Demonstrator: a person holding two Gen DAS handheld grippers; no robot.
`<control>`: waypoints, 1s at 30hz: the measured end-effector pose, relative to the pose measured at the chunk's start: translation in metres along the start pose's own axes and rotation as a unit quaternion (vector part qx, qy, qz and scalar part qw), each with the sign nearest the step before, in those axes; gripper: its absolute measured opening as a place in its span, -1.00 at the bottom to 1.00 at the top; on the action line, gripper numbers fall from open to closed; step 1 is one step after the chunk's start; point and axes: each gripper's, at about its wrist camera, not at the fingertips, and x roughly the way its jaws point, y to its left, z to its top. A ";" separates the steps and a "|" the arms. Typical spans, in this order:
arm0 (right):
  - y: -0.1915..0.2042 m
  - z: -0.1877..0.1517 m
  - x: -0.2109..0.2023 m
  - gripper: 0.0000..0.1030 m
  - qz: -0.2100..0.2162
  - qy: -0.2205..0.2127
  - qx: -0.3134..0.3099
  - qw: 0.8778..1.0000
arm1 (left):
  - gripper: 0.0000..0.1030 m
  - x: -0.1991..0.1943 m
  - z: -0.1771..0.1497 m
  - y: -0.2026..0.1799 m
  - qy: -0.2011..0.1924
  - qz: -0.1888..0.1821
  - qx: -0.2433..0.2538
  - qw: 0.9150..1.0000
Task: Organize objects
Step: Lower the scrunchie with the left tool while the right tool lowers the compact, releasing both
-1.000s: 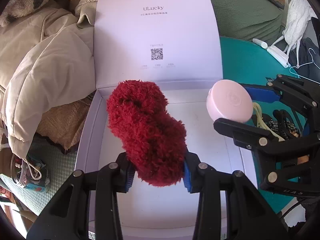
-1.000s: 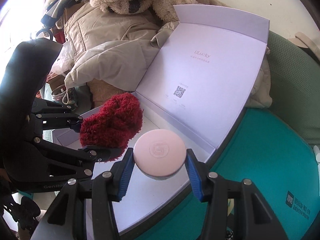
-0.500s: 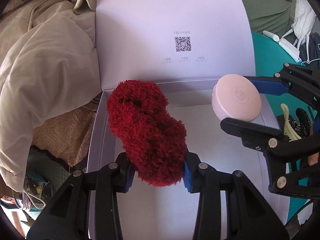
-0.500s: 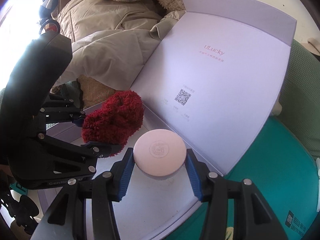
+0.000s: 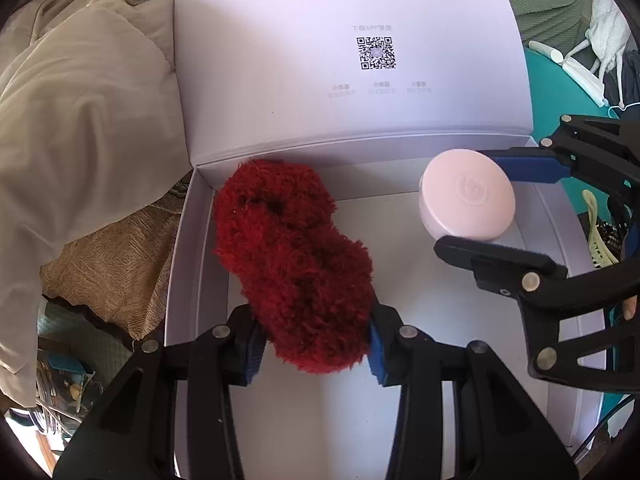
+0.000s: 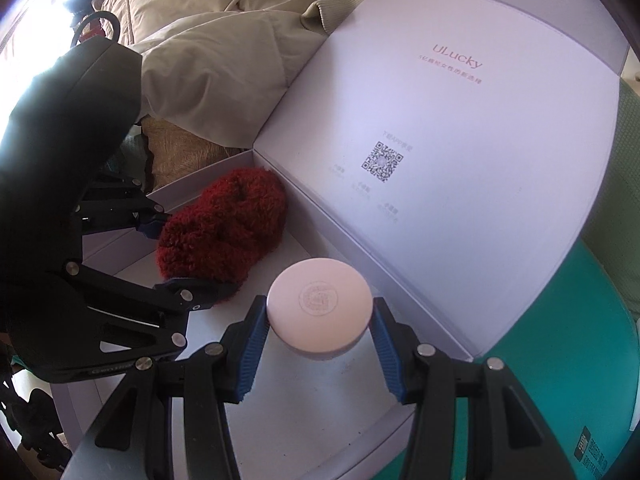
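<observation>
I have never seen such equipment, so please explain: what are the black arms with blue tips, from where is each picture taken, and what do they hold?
They are hand-held tongs, one in each of a person's hands, with a camera on each that looks along its two fingers. In the left camera's picture the left tongs, whose jaws are opening, hold a fluffy red item. In the right camera's picture the right tongs grip a round pink case. Both are over an open white box with its lid raised. A beige jacket lies beside it.

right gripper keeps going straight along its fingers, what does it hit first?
Likely the white box floor just below the pink jar that the right gripper holds; the gap between them is hard to judge.
</observation>
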 end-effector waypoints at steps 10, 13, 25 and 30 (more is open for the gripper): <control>-0.005 -0.007 0.016 0.00 0.002 0.036 0.015 0.999 | -0.09 0.014 0.016 -0.003 0.021 0.007 -0.011 1.000; -0.004 -0.008 0.018 0.00 0.000 0.042 0.016 0.999 | 0.10 0.019 0.022 -0.005 0.033 0.022 -0.009 0.999; 0.004 -0.011 0.013 0.08 -0.008 0.048 0.013 0.999 | 0.40 0.019 0.040 -0.012 0.040 0.051 -0.012 0.998; 0.008 -0.013 0.005 0.08 -0.012 0.046 0.013 0.999 | 0.40 0.005 0.048 -0.015 0.028 0.055 -0.019 0.998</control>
